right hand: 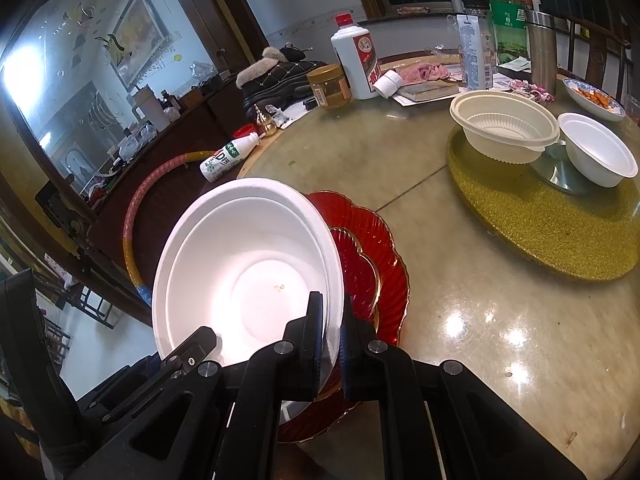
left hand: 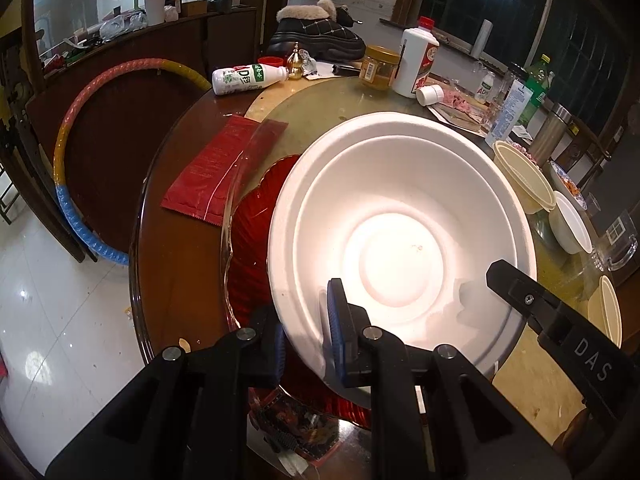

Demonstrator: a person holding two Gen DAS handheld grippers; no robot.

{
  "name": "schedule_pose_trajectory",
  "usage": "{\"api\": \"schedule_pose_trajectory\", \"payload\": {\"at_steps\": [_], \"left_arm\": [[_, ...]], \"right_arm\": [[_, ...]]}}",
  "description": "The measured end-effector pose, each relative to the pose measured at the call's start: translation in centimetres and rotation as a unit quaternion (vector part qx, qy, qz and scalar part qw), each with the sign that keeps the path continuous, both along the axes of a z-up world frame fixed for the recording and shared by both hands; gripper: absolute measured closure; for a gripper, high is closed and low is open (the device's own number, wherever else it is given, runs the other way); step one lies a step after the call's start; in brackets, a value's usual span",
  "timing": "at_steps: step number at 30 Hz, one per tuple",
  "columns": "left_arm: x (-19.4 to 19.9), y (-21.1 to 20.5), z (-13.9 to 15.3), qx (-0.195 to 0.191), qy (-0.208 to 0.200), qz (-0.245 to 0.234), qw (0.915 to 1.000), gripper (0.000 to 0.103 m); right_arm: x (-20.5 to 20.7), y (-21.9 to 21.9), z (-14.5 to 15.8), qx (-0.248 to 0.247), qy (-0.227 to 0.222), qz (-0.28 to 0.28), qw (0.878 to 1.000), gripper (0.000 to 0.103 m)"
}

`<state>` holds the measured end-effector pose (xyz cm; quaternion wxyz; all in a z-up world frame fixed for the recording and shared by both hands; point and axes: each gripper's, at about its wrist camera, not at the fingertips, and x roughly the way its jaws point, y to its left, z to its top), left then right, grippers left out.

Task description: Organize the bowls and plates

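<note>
Gripping opposite sides of one rim, two handheld grippers hold a white foam bowl (left hand: 400,236) tilted above a stack of red plates (right hand: 372,264) at the near edge of a round table (right hand: 480,320). The left gripper (left hand: 308,332) is clamped on the bowl's near wall, one blue-padded finger inside and one outside; the right gripper (right hand: 330,334) pinches the rim in the same manner, and its black finger also shows at the bowl's far side in the left wrist view. A second rim line inside the bowl suggests two nested bowls, though that cannot be confirmed. A cream bowl (right hand: 504,128) and a small white bowl (right hand: 598,152) wait across the table on a gold mat (right hand: 540,232), with bottles and a jar crowding the far edge. Thin foam is the likely weak point: two grips pulling apart, or squeezing harder, could crack or crease the rim. The tilt toward the table edge means a slip by either grip could send the bowl onto the floor, and setting it down off-centre might knock the glassy plates sideways.
</note>
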<state>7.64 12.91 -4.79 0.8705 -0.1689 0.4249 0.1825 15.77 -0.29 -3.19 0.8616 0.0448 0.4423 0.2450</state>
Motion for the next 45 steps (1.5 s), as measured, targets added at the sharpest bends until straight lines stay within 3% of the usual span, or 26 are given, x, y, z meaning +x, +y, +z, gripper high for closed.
{"api": "schedule_pose_trajectory", "payload": {"at_steps": [38,41,43,45], "left_arm": [[-0.7,0.2,0.7,-0.006,-0.005,0.01,0.9999,0.087],[-0.9,0.3,1.0,-0.01,-0.008,0.012,0.9999,0.083],[-1.0,0.5,1.2,-0.014,-0.01,0.016,0.9997,0.073],[-1.3,0.6,1.5,-0.019,-0.017,0.02,0.9995,0.063]], "right_arm": [[0.0,0.5,0.0,-0.02,-0.001,-0.003,1.0,0.089],[-0.1,0.1,0.3,-0.016,-0.004,-0.008,1.0,0.075],[-0.2,-0.2,0.6,-0.015,-0.012,-0.012,1.0,0.064],[-0.4,-0.3,0.9,-0.014,-0.018,-0.013,1.0,0.061]]}}
